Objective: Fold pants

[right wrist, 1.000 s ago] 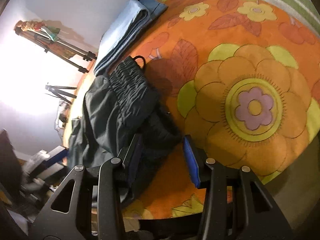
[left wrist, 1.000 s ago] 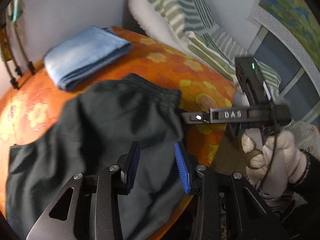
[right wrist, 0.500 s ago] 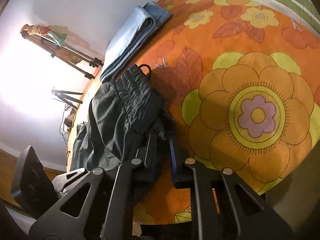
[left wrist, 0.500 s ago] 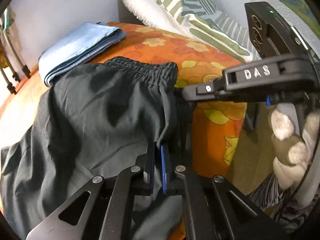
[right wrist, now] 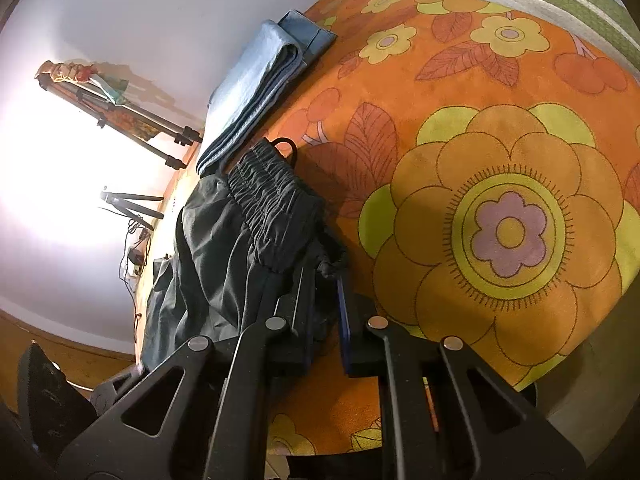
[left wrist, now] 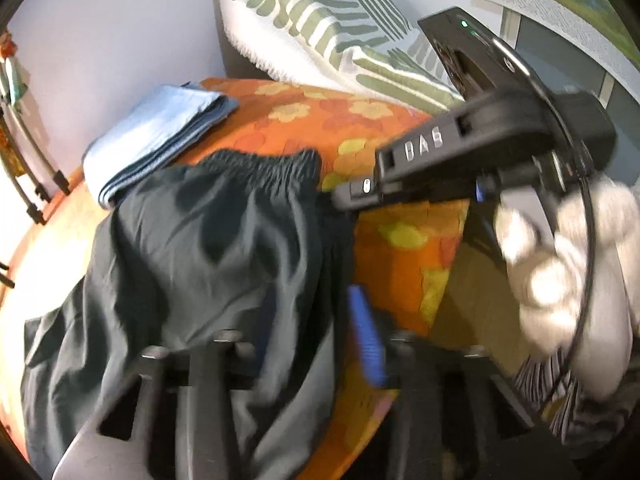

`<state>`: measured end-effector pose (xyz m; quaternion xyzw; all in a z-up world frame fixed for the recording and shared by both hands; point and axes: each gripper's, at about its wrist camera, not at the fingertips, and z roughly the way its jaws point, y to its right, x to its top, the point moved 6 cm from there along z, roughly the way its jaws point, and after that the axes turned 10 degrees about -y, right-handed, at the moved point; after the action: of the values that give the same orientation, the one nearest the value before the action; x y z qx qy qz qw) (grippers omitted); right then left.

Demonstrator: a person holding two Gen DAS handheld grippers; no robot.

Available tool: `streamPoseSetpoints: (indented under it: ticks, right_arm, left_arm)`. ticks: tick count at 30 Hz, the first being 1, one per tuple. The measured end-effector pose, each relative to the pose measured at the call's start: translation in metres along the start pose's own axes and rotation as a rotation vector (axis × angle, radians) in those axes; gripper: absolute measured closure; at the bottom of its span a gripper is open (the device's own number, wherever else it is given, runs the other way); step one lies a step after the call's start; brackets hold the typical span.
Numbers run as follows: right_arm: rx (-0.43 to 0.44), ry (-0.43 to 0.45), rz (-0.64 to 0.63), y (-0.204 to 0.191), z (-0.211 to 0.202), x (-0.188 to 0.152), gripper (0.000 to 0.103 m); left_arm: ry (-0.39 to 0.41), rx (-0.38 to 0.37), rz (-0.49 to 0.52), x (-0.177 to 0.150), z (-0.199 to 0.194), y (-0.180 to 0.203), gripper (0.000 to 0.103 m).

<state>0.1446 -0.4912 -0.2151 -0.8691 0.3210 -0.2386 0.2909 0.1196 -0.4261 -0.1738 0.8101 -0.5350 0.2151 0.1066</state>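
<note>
In the left wrist view the dark pants fill the centre and lower left of the frame, spread over an orange flowered bed cover, the gathered waistband toward the top; the left tool sits at the bottom centre, blurred, its jaws opening with cloth lying between them but no pad visibly pressing; from the right edge the right tool reaches in, held by a gloved hand, its tip at the waistband's right corner; a folded blue cloth lies at upper left and a striped pillow at the top.

In the right wrist view the pants run down the centre left, waistband uppermost; the right tool at lower centre is clenched on the waistband's near edge, cloth bunched between its blue pads.

The step in hand looks like setting grips at the waist before the first fold; the next move calls for the left tool to take a fresh hold so both can carry the cloth together.

The legs run off the frame's lower left; motion blur hides the left tool's pads; the bright window washes out the left side.
</note>
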Motion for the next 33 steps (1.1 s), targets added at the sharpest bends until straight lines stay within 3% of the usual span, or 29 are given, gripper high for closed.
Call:
streamPoseSetpoints:
  ticks: [4, 6, 7, 11, 15, 21, 24, 26, 33]
  right_arm:
    - [0.001, -0.003, -0.002, 0.001, 0.000, -0.002, 0.092]
    - [0.003, -0.004, 0.000, 0.002, 0.000, -0.002, 0.092]
    - [0.003, -0.004, -0.001, 0.002, 0.000, -0.002, 0.092]
    - [-0.002, -0.001, -0.002, 0.002, -0.001, -0.002, 0.092]
    - [-0.010, 0.004, 0.004, 0.004, -0.002, -0.002, 0.092]
    - [0.011, 0.020, 0.008, -0.001, -0.006, -0.004, 0.091]
    - [0.057, 0.031, 0.065, 0.007, -0.014, -0.006, 0.078]
    - [0.095, 0.042, 0.119, 0.016, -0.020, -0.007, 0.050]
    - [0.142, 0.001, 0.127, 0.017, -0.017, -0.013, 0.048]
  left_arm:
    - [-0.018, 0.052, -0.018, 0.016, 0.018, -0.006, 0.063]
    - [-0.035, 0.039, -0.038, 0.019, 0.030, -0.012, 0.098]
    - [-0.040, 0.034, -0.045, 0.019, 0.033, -0.014, 0.101]
    - [-0.023, 0.014, -0.064, 0.015, 0.028, -0.021, 0.102]
    - [-0.021, 0.031, -0.007, 0.001, 0.013, -0.015, 0.102]
    - [-0.032, -0.032, -0.059, -0.006, 0.017, -0.016, 0.102]
    - [-0.020, -0.054, -0.054, -0.003, 0.018, -0.009, 0.102]
    - [-0.020, -0.058, -0.026, -0.003, 0.020, 0.000, 0.102]
    - [-0.009, -0.136, -0.053, -0.010, 0.016, 0.009, 0.102]
